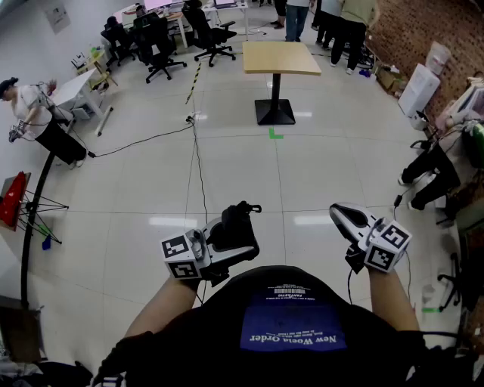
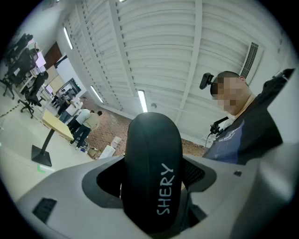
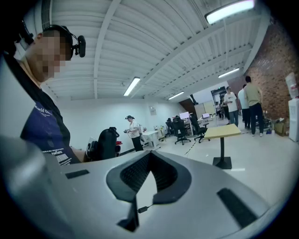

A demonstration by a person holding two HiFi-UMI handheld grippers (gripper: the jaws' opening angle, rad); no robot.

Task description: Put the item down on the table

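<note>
My left gripper (image 1: 239,239) is shut on a rounded black item (image 1: 231,222), held close to my chest above the floor. In the left gripper view the black item (image 2: 152,177) fills the gap between the jaws and bears the white lettering "SHERY". My right gripper (image 1: 342,215) hangs at the same height to the right, shut, and in the right gripper view (image 3: 148,157) nothing is between its jaws. A light wooden table (image 1: 281,58) on a black pedestal stands far ahead across the tiled floor. The same table (image 3: 229,131) shows in the right gripper view.
A black cable (image 1: 198,162) runs along the floor from me towards the table. Office chairs (image 1: 155,47) and desks stand at the back left. A person (image 1: 34,113) stands at the left, others (image 1: 340,19) behind the table. Boxes (image 1: 418,89) line the brick wall at the right.
</note>
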